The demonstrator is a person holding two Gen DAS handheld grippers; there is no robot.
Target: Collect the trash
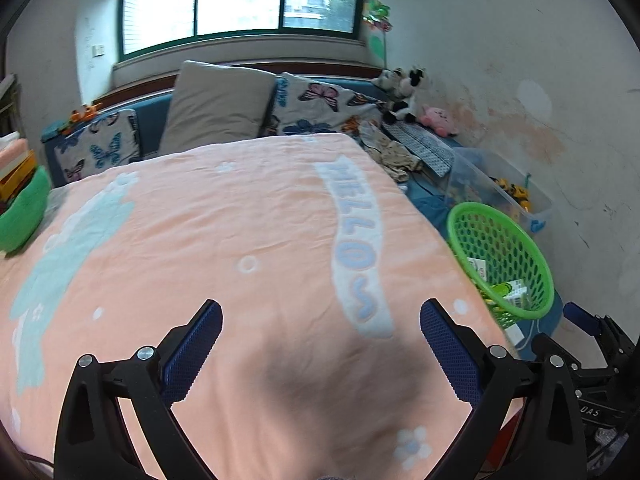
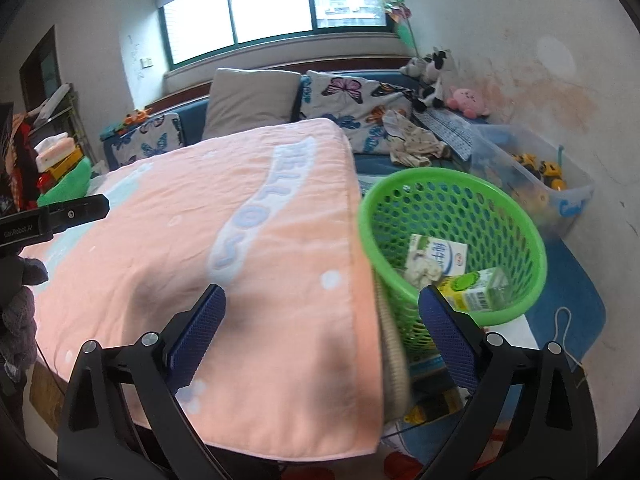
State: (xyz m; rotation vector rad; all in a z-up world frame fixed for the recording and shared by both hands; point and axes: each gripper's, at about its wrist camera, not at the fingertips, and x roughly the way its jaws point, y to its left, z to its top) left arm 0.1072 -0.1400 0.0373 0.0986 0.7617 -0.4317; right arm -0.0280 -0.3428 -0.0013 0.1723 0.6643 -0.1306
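A green mesh basket [image 2: 524, 240] stands on the floor at the right edge of the pink "HELLO" blanket [image 2: 240, 240]. It holds a white milk carton [image 2: 438, 262] and a green juice carton [image 2: 476, 290]. My right gripper [image 2: 320, 316] is open and empty, above the blanket's right edge just left of the basket. My left gripper [image 1: 320, 332] is open and empty over the blanket [image 1: 200, 240]. The basket [image 1: 532, 248] shows at the right of the left wrist view, with cartons inside. The right gripper's body [image 1: 592, 360] shows at lower right there.
Pillows [image 1: 216, 104] and butterfly cushions [image 1: 320, 104] lean against the far wall under the window. A clear plastic bin of toys [image 2: 560, 188] and plush toys [image 2: 468, 100] sit right of the basket. A green bowl-shaped thing [image 1: 20, 216] with boxes sits at left. A blue mat [image 2: 576, 300] covers the floor.
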